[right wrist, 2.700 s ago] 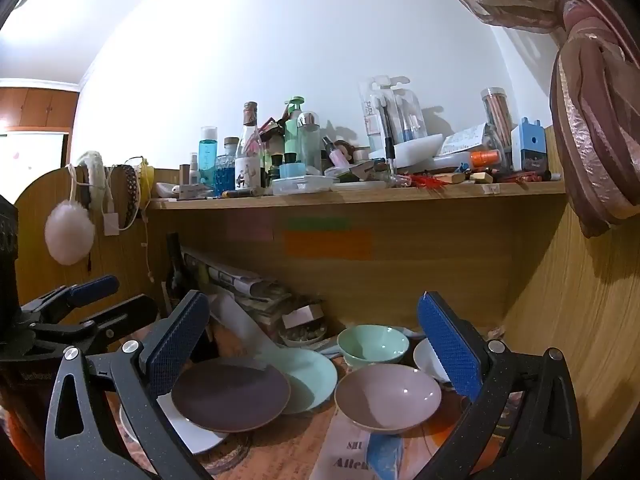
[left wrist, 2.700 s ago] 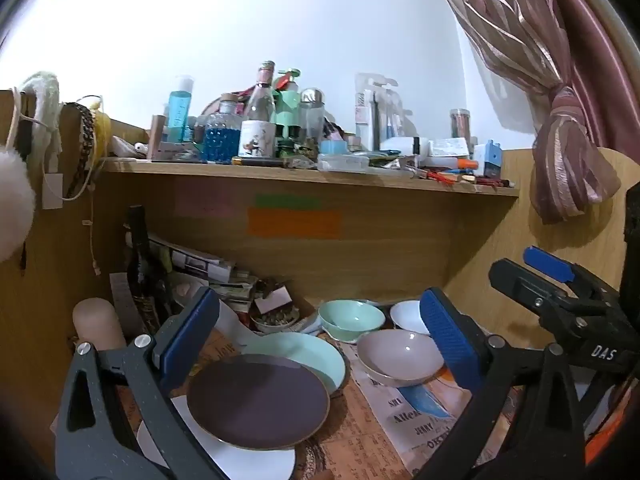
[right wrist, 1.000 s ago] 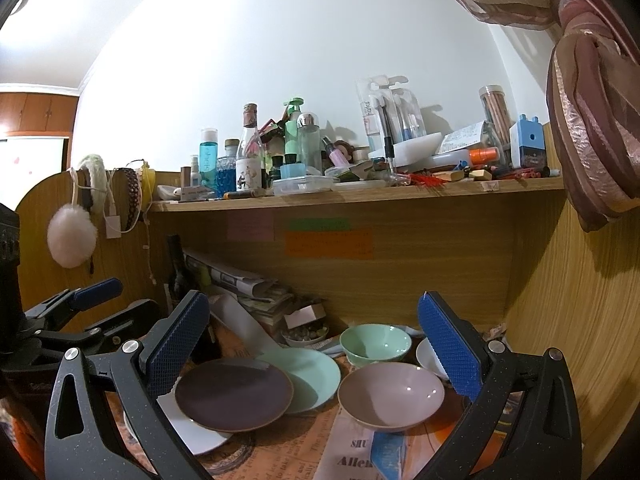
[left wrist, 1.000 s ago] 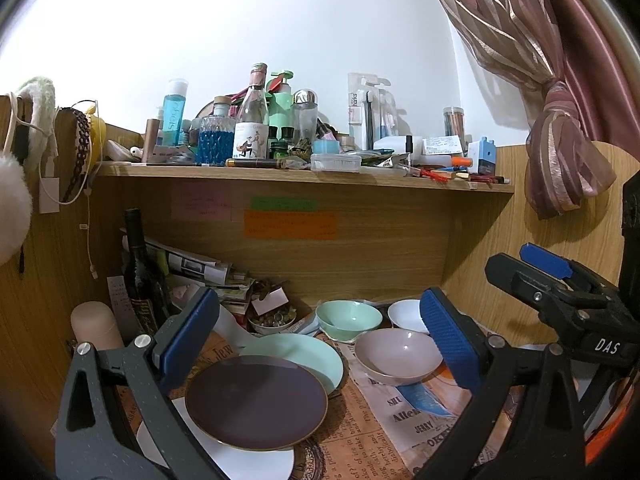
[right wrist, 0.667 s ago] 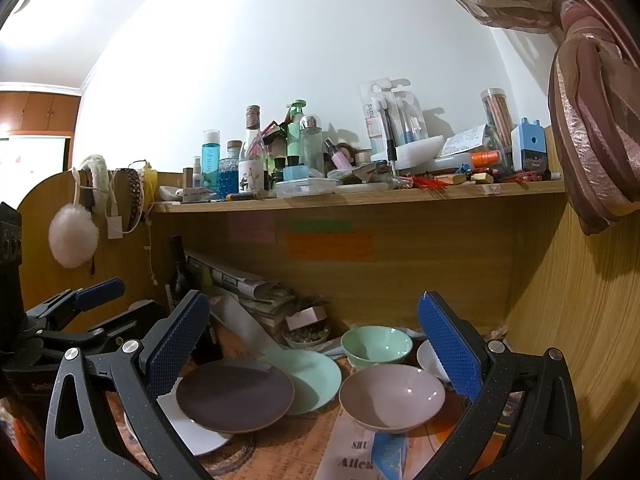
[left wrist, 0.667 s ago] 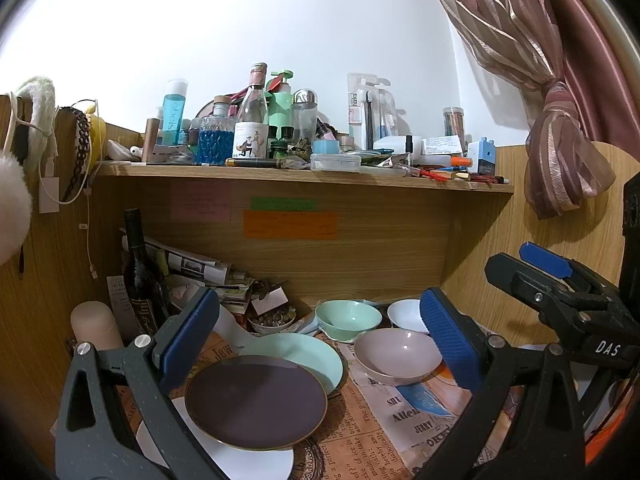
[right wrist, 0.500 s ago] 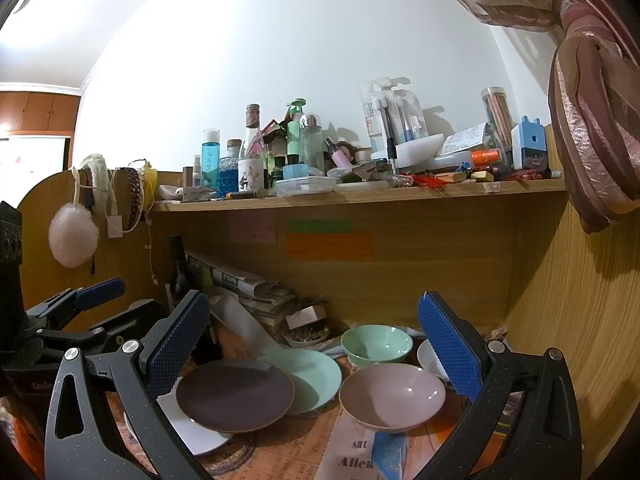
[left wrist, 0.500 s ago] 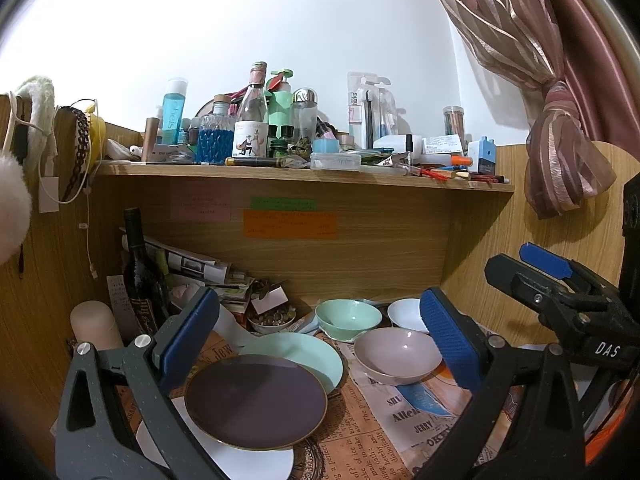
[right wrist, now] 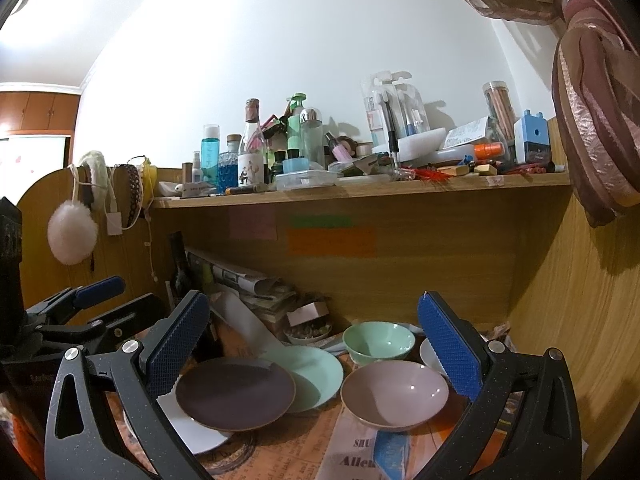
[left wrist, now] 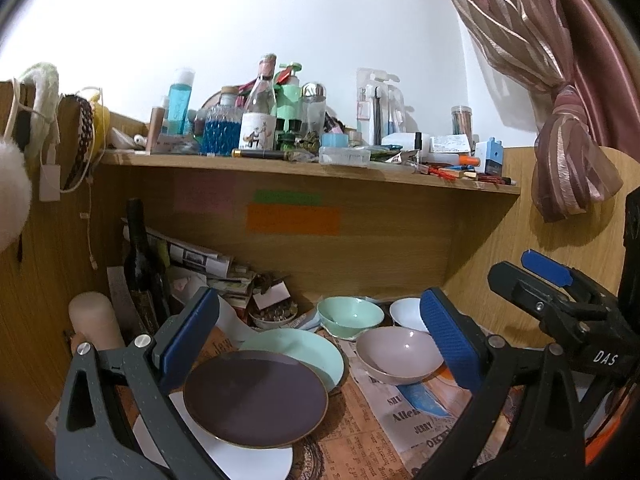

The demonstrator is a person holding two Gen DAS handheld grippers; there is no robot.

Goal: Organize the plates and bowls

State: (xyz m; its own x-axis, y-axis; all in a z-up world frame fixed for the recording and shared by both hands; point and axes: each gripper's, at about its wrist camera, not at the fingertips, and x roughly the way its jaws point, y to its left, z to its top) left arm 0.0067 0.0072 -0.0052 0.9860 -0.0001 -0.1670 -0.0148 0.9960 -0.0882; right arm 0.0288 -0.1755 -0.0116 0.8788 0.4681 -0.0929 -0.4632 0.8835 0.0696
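On the newspaper-covered desk a dark purple plate (left wrist: pixel 256 396) (right wrist: pixel 235 394) lies over a white plate (left wrist: pixel 248 458) (right wrist: pixel 188 420) and overlaps a mint green plate (left wrist: pixel 308 350) (right wrist: pixel 316 372). A pink bowl (left wrist: pixel 398 354) (right wrist: pixel 394 394), a mint green bowl (left wrist: pixel 350 316) (right wrist: pixel 378 342) and a white bowl (left wrist: pixel 408 312) (right wrist: pixel 430 354) sit to the right. My left gripper (left wrist: pixel 320 344) is open above the purple plate and holds nothing. My right gripper (right wrist: pixel 316 344) hangs open and empty over the plates and pink bowl.
A dark wine bottle (left wrist: pixel 140 264), stacked newspapers (left wrist: pixel 200 260) and a small dish of bits (left wrist: pixel 274 316) crowd the back left. A cluttered shelf (left wrist: pixel 304 168) runs overhead. Wooden walls close both sides; a pink curtain (left wrist: pixel 560 120) hangs right.
Almost nothing: both views drift very slightly, and both grippers stay open over the same dishes.
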